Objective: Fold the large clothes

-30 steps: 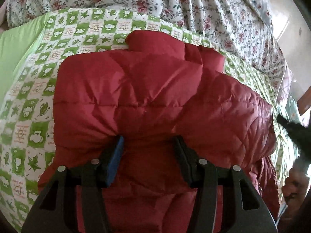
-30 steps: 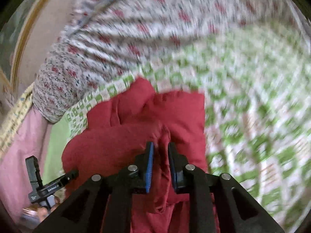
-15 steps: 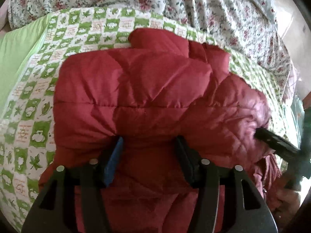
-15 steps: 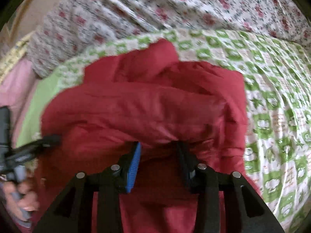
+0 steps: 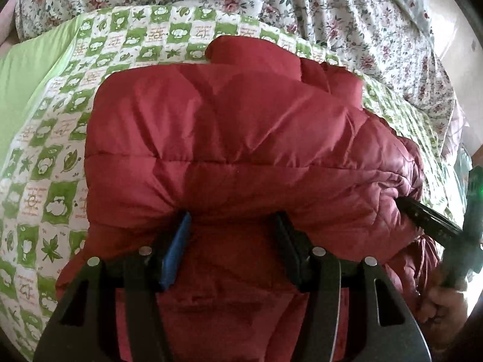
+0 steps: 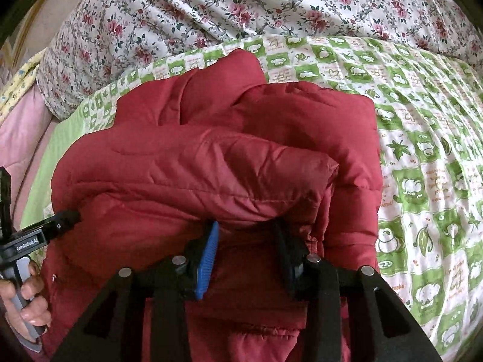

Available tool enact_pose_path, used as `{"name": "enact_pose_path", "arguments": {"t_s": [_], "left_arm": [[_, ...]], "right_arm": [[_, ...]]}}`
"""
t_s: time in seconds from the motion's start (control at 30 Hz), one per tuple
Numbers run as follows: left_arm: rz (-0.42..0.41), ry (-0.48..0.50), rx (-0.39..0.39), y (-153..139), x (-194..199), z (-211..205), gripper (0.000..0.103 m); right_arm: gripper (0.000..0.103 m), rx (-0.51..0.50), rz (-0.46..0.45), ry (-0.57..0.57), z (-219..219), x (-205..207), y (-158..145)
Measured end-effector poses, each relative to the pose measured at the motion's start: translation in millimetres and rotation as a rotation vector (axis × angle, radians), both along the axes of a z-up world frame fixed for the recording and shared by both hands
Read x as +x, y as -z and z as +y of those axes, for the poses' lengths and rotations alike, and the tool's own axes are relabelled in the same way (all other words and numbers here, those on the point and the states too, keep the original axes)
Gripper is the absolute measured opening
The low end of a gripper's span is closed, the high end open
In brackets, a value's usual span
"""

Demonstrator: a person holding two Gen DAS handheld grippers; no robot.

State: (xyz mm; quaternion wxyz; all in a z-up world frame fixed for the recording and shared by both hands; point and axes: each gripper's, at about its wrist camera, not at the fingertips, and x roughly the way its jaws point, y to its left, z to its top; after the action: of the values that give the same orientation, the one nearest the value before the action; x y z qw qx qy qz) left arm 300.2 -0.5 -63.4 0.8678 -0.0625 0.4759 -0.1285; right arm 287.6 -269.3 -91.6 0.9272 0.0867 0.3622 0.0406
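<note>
**Red jacket doubled over on the bed**

The red padded jacket (image 5: 229,138) lay folded on the green-checked quilt (image 5: 54,181), its folded edge toward six o'clock. The left claw (image 5: 232,241) stood fairly wide, the right claw (image 6: 246,247) narrower. Each straddled that edge; whether either pressed the fabric could not be told.

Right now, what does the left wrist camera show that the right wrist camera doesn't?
Only the left wrist view shows the right gripper coming in from the right edge, its tip against the red jacket, and a pale wall beyond the bed. Only the right wrist view shows the left gripper at the left edge, the hand on its handle, and pink bedding. Both show the folded jacket on the green checked quilt, with the floral cover behind.
</note>
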Motion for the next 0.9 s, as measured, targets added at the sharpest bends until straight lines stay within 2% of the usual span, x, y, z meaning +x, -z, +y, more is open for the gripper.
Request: {"name": "enact_pose_path", "arguments": {"t_s": [0.1, 0.17, 0.2, 0.3, 0.43, 0.57, 0.63, 0.7, 0.9], "left_arm": [[0.001, 0.001, 0.0, 2.3, -2.1, 0.4, 0.055], [0.002, 0.0, -0.007, 2.0, -5.1, 0.7, 0.055], [0.003, 0.0, -0.011, 2.5, -5.2, 1.5, 0.055], [0.004, -0.001, -0.008, 1.7, -5.8, 1.1, 0.056], [0.009, 0.008, -0.029, -1.4, -6.7, 4.7, 0.056], [0.031, -0.003, -0.139, -3.9, -11.8, 30.0, 0.053], [0.041, -0.003, -0.161, 0.7, -10.3, 35.1, 0.048], [0.045, -0.001, -0.162, 3.3, -8.9, 34.5, 0.048], [0.053, -0.004, -0.097, 1.5, -7.5, 25.5, 0.048]], "right_arm": [[0.037, -0.008, 0.009, 0.016, 2.5, -1.4, -3.5], [0.039, -0.066, 0.009, 0.05, 9.8, -7.8, -16.5], [0.042, -0.085, -0.01, 0.052, 14.2, -11.8, -23.5], [0.041, -0.127, -0.054, 0.024, 28.4, -19.0, -39.0], [0.04, -0.163, 0.038, 0.019, 30.0, 2.0, -13.4], [0.041, -0.091, 0.036, 0.006, 13.9, 5.0, -0.3], [0.041, -0.102, 0.036, 0.0, 15.8, 5.3, 0.8], [0.041, -0.121, 0.034, 0.001, 20.0, 7.2, 2.9], [0.041, -0.118, 0.019, 0.003, 19.5, 8.2, 5.7]]}}
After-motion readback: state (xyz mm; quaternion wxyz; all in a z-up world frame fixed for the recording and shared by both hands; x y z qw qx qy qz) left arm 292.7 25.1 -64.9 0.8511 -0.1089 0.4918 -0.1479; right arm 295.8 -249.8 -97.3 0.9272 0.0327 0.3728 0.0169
